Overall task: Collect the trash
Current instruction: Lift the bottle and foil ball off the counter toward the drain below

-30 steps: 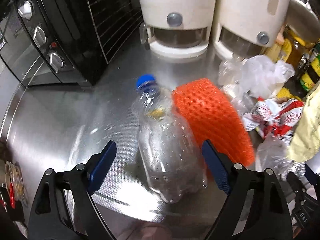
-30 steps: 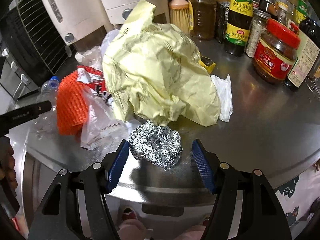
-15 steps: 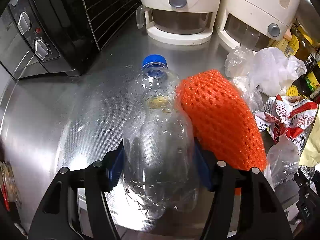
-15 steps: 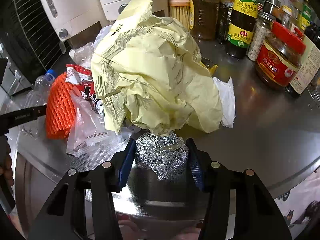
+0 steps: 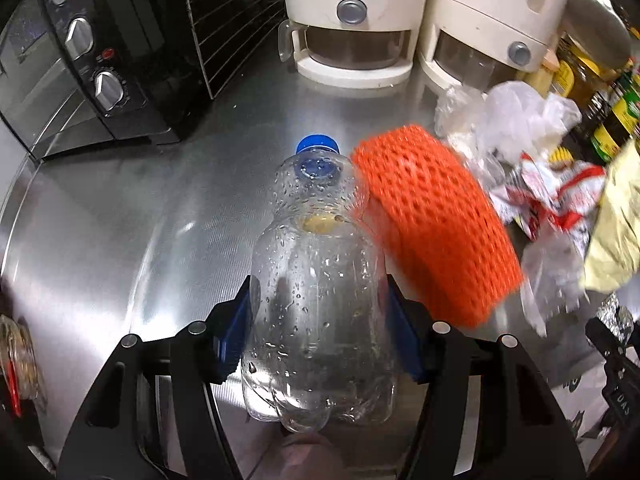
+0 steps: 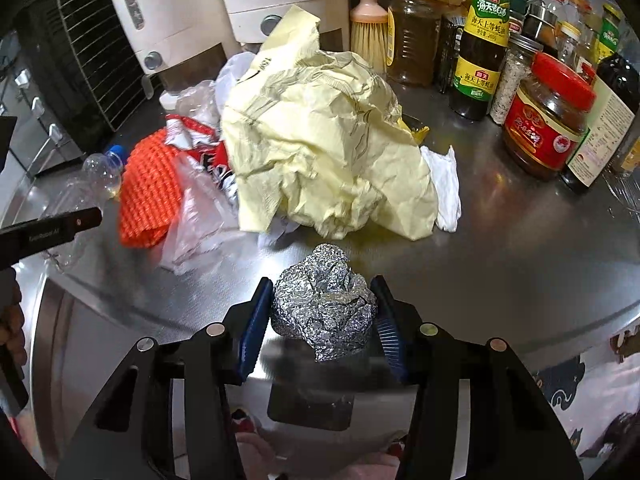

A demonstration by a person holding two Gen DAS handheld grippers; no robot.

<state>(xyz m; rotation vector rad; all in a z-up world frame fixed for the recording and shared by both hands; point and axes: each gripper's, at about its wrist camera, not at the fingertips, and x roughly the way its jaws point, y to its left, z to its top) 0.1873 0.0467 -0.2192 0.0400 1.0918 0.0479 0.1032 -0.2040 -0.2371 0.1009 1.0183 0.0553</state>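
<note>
A clear plastic bottle (image 5: 316, 300) with a blue cap lies lengthwise between the blue pads of my left gripper (image 5: 320, 324), which is shut on its body. An orange foam net (image 5: 432, 224) rests against the bottle's right side. In the right wrist view a crumpled foil ball (image 6: 324, 304) sits between the pads of my right gripper (image 6: 322, 318), shut on it near the counter's front edge. Behind it lies a big crumpled yellow paper (image 6: 320, 152), with a red-and-white wrapper (image 6: 208, 156) and clear plastic bags (image 6: 200, 224) to its left.
A black toaster oven (image 5: 100, 60) stands at the back left, with two white appliances (image 5: 352, 12) behind the trash. Sauce bottles and jars (image 6: 552, 120) and a brush (image 6: 368, 28) crowd the back right. A white tissue (image 6: 444, 188) lies by the yellow paper.
Both grippers went from standing open around their items to closed on them: the left on the bottle, the right on the foil ball. The foil ball has come away from the yellow paper.
</note>
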